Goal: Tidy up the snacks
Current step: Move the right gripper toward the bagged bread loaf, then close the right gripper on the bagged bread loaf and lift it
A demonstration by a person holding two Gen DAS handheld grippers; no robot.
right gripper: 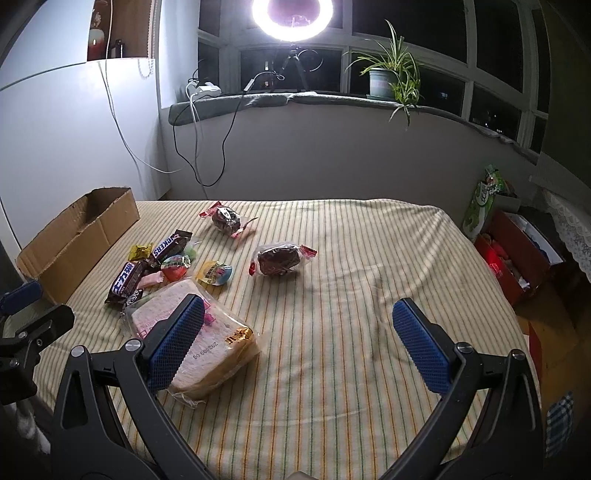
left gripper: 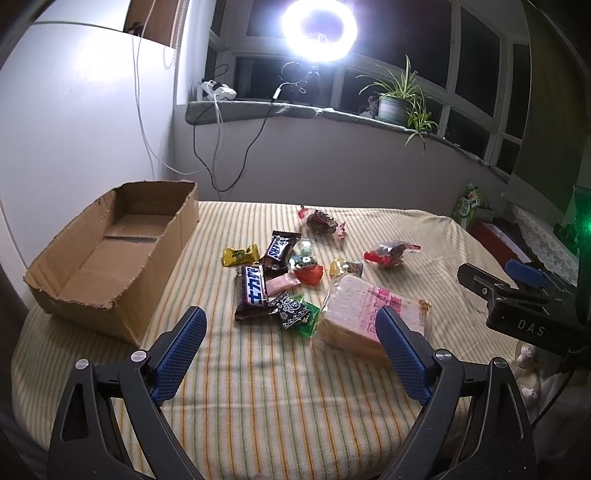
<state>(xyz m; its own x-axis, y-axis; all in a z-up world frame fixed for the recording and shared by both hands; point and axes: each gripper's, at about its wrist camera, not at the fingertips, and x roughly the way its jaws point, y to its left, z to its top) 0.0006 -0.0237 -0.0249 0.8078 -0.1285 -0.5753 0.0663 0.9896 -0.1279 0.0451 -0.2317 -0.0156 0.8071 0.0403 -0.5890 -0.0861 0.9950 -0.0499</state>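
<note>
Left gripper [left gripper: 290,330] & right gripper [right gripper: 298,325] both spread wide, holding nothing. Clear-bagged sliced bread loaf [left gripper: 364,314] w/ mixed wrapped candy bars [left gripper: 253,290] lie loose on yellow striped cloth [left gripper: 258,387]. Torn brown cardboard box [left gripper: 110,254] looks empty: sorting prob. not begun. Ring light [left gripper: 319,27] glares at dark window.

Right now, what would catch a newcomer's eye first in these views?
The glaring ring light on the windowsill, straight ahead. Below it, a bright heap of snacks sits mid-cloth, with the bagged bread nearest and an empty cardboard box to its left. Both the left gripper and right gripper hover open, holding nothing.
</note>
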